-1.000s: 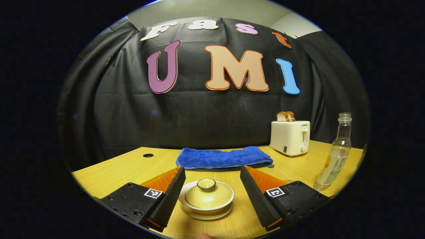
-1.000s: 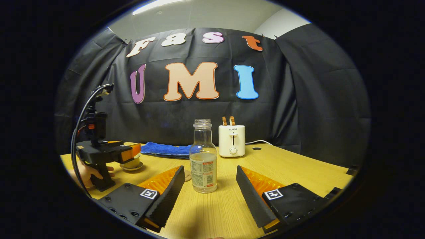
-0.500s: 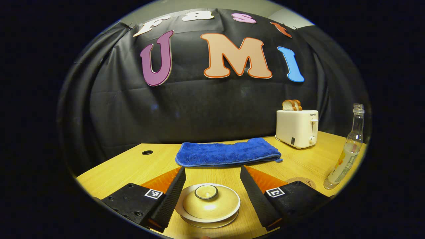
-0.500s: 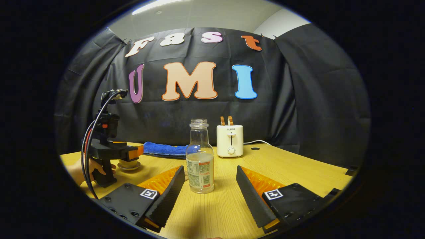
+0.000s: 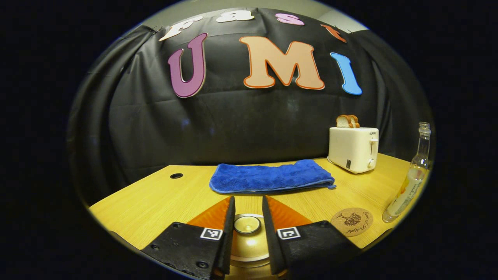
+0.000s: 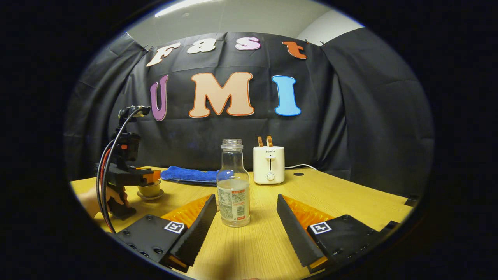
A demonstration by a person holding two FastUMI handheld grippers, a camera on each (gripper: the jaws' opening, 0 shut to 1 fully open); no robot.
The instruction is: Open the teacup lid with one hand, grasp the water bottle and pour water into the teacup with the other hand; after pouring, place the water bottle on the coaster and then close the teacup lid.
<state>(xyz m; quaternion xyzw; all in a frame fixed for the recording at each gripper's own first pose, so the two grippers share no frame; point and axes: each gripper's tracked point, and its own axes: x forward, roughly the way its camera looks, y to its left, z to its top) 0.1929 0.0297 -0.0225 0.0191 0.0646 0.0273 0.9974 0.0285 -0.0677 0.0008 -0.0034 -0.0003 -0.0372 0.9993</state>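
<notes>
The pale teacup lid sits on its cup and saucer directly under my left gripper, whose fingers are shut on the lid's small knob. In the right gripper view the left gripper sits over the teacup, with a hand gripping its handle. The clear, uncapped water bottle, partly filled, stands upright on the table just ahead of my right gripper, which is open with nothing between its fingers. The bottle also stands at the far right of the left gripper view, beside a round cork coaster.
A folded blue towel lies across the back of the wooden table. A white toaster with bread slices stands at the back right, its cord trailing behind. A round cable hole is at the back left.
My left gripper dropped lower over the teacup and its fingers closed from wide open onto the lid's knob. The right gripper and bottle barely shifted.
</notes>
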